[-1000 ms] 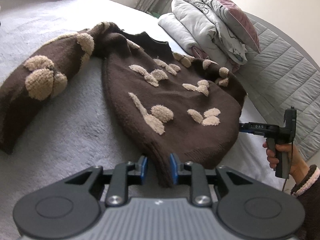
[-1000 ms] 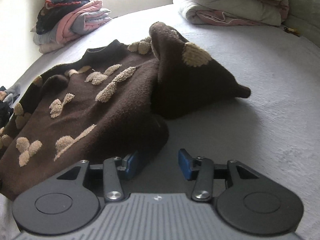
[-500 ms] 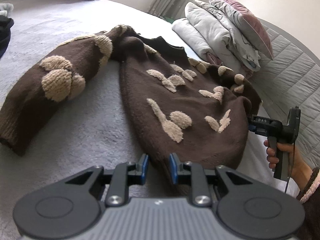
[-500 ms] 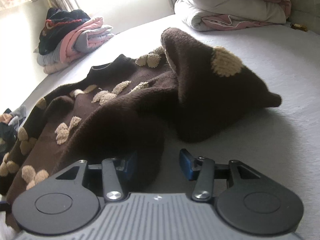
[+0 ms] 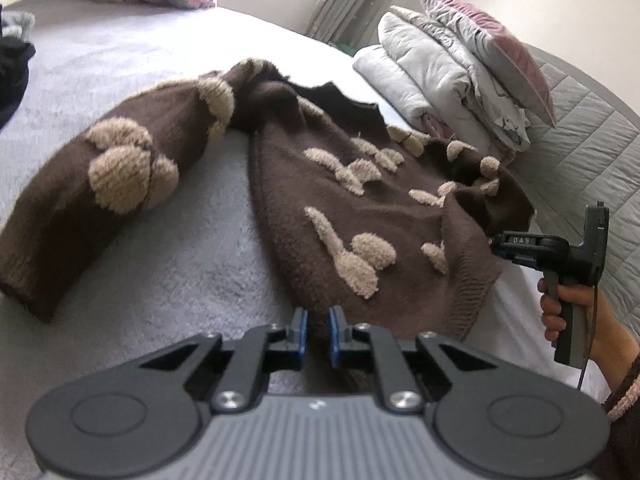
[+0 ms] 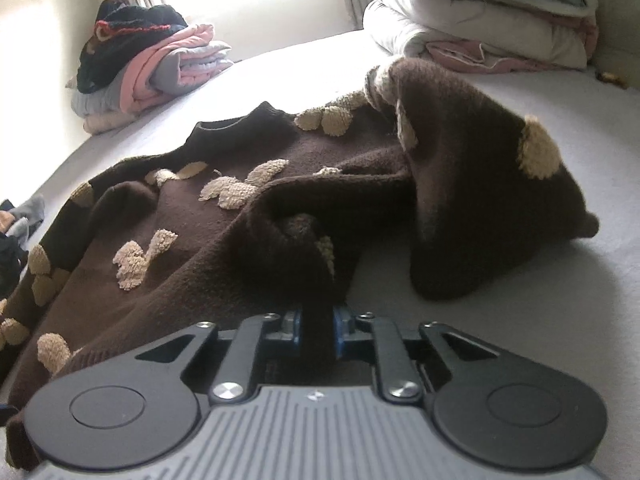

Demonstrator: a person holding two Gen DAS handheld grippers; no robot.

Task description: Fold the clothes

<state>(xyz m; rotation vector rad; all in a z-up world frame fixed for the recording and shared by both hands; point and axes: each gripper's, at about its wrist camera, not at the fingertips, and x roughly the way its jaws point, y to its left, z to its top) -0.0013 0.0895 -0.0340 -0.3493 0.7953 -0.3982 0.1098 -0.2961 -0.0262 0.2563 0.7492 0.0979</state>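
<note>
A brown knitted sweater (image 5: 360,216) with tan fluffy patches lies on the grey bed, its neck toward the far side. One sleeve (image 5: 96,196) stretches out to the left. My left gripper (image 5: 317,332) is shut on the sweater's hem at its near corner. My right gripper (image 6: 316,330) is shut on a bunched fold of the sweater (image 6: 200,216) at the other hem corner, lifting it slightly. The other sleeve (image 6: 480,184) is heaped up to the right. The right gripper (image 5: 496,246) also shows in the left wrist view, held by a hand (image 5: 568,312).
Folded quilts and a pink pillow (image 5: 460,80) are stacked at the head of the bed (image 5: 120,64). A pile of folded clothes (image 6: 144,68) sits at the far corner by the window. Dark garments (image 5: 12,72) lie at the left edge. Grey quilted bedding (image 5: 580,152) runs along the right.
My right gripper has closed on the sweater's hem corner and bunched it up. My left gripper has tightened on its corner. Both have shifted slightly with the fabric.
</note>
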